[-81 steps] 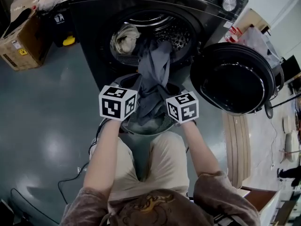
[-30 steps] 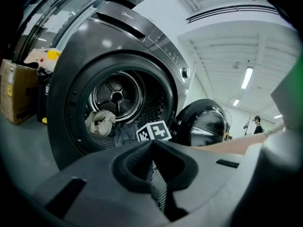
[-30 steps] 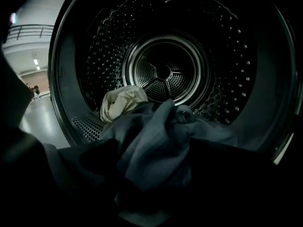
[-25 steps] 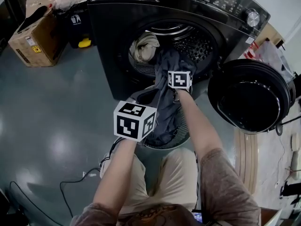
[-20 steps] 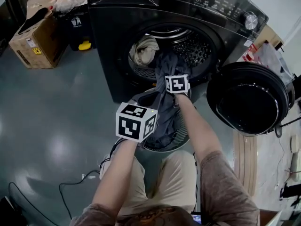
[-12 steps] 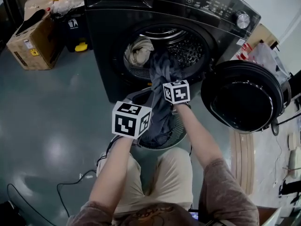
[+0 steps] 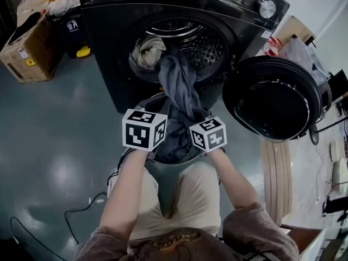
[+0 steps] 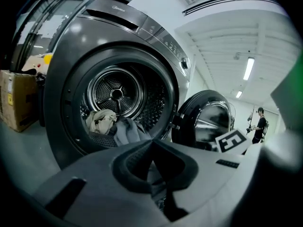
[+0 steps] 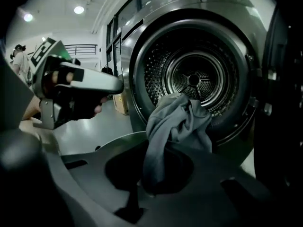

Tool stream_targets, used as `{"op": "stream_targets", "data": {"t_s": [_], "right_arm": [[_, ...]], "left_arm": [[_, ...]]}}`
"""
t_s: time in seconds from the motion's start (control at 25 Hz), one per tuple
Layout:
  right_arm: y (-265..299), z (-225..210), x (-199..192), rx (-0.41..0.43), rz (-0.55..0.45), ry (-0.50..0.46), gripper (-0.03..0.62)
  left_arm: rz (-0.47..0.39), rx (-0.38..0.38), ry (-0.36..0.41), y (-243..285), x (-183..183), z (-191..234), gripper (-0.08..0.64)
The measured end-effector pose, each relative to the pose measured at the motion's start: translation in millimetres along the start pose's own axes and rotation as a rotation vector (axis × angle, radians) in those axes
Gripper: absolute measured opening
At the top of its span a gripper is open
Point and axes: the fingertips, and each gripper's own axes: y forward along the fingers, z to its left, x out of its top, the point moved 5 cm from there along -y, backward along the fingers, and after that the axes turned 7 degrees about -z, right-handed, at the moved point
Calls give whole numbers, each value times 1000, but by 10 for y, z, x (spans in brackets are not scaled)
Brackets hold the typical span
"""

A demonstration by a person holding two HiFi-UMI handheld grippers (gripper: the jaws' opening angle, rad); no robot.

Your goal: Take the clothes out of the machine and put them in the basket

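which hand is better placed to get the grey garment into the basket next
Right: the right hand-held gripper is shut on the grey garment, which hangs from the drum over the basket.

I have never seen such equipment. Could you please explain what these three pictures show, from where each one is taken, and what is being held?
A person faces a laundry machine with its round door open. One picture comes from a camera on the person's head, looking down. The other two come from cameras riding on two hand-held tools; the white cubes with black squares belong to them. The right tool is shut on a grey garment that stretches from the drum down into the basket by the person's knees. The left tool has its jaws together; I see nothing pinched there. A beige garment lies in the drum. A cardboard box stands on the floor at the left.
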Motion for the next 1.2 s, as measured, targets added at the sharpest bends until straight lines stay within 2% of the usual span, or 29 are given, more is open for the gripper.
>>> {"op": "stream_targets", "data": {"t_s": [0.16, 0.24, 0.28, 0.4, 0.68, 0.8, 1.0, 1.2], "right_arm": [[-171, 165, -205, -1, 13, -6, 23], [-186, 137, -246, -56, 13, -55, 35], [-181, 99, -253, -91, 17, -78, 59], [-164, -14, -209, -145, 10, -81, 219], [58, -241, 148, -169, -82, -58, 301], [322, -424, 316, -168, -102, -45, 365], [818, -769, 566, -182, -84, -57, 479], [1204, -1113, 699, -211, -29, -52, 517]], "left_arm": [[2, -2, -8, 39, -13, -14, 5], [6, 2, -4, 49, -19, -14, 5], [9, 4, -3, 52, -23, -15, 5], [14, 6, 0, 60, -37, -28, 5], [6, 7, -6, 45, -18, -14, 5], [6, 2, -8, 48, -20, -26, 5], [3, -2, -35, 31, -21, 5, 5], [-3, -8, -38, -7, 8, 21, 5]]}}
